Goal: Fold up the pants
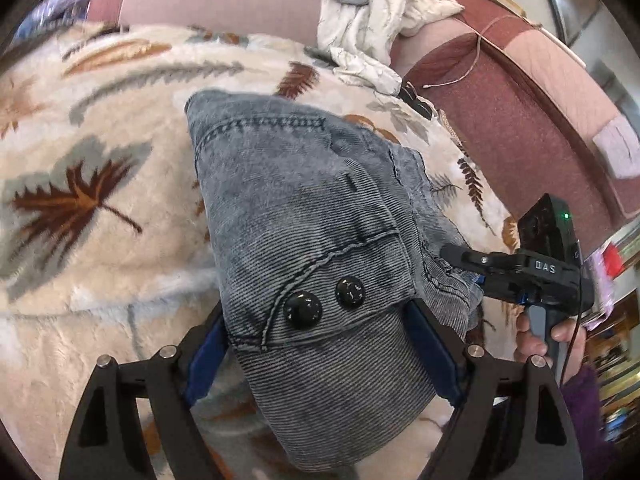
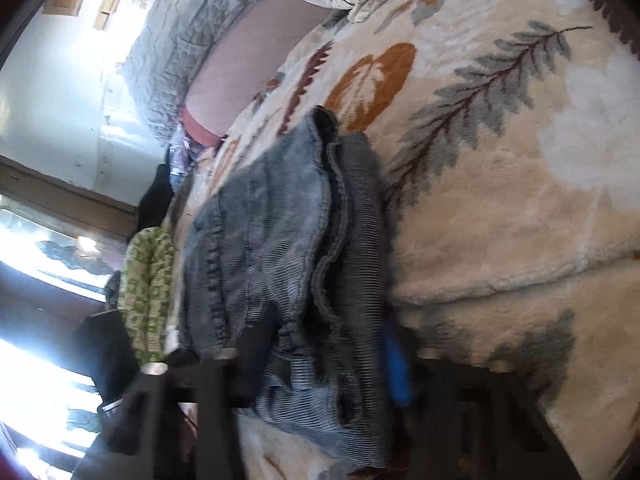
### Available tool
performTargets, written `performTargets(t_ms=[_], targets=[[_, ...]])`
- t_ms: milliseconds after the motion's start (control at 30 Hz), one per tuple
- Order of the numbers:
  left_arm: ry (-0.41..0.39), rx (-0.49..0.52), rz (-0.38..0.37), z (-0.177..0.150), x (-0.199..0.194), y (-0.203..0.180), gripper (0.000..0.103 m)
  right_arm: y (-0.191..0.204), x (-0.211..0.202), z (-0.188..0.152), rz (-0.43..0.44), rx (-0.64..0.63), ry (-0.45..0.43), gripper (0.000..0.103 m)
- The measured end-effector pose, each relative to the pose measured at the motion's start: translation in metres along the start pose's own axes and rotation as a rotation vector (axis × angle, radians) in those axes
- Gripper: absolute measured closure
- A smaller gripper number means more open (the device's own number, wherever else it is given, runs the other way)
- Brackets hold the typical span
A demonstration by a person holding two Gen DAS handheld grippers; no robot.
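Observation:
The pants (image 1: 304, 208) are grey-blue washed denim with two black buttons (image 1: 302, 310) at the waistband, lying in folded layers on a cream blanket (image 1: 100, 128) with leaf prints. My left gripper (image 1: 316, 328) straddles the waistband, its blue-padded fingers on either side of the cloth. My right gripper (image 2: 324, 356) holds the stacked edge of the pants (image 2: 280, 240), seen blurred in the right wrist view. In the left wrist view the right gripper (image 1: 452, 254) reaches in from the right and its tip touches the pants' side edge.
A crumpled white cloth (image 1: 376, 20) lies at the far edge of the blanket. A maroon mattress edge (image 1: 520, 112) runs along the right. A grey quilt (image 2: 180, 48) and a green patterned cushion (image 2: 148, 292) lie beyond the bed.

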State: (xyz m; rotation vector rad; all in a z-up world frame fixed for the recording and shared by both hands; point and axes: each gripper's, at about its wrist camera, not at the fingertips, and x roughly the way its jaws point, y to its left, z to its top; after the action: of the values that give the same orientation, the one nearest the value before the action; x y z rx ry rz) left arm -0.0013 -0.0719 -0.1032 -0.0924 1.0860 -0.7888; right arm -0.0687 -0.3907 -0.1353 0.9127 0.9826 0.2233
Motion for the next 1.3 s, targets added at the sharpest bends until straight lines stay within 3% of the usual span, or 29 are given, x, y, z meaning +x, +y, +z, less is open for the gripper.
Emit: performTargets(t_ms=[133,300,467,567,800,1300], targets=[[-0.021,0.04,0.027,0.0,-0.003,-0.007,0.021,0.015,-0.001,-0.001,-0.028,-0.078,-0.017,0.069],[-0.035,0.07,0.043,0.001,-0.003,-0.012,0.022,0.018,0.007,0.0,-0.053,-0.083,-0.003,0.07],[-0.034,0.108,0.085,0.0,0.002,-0.018,0.022,0.005,0.012,0.004,0.002,0.009,0.009,0.059],[-0.037,0.105,0.083,0.0,0.002,-0.017,0.022,0.01,0.013,0.003,-0.01,-0.012,-0.001,0.059],[-0.046,0.123,0.113,-0.002,0.0,-0.021,0.023,0.032,0.013,0.0,-0.094,-0.087,-0.04,0.071],[-0.095,0.155,0.151,-0.002,-0.016,-0.027,0.042,0.067,0.009,-0.005,-0.162,-0.185,-0.125,0.072]])
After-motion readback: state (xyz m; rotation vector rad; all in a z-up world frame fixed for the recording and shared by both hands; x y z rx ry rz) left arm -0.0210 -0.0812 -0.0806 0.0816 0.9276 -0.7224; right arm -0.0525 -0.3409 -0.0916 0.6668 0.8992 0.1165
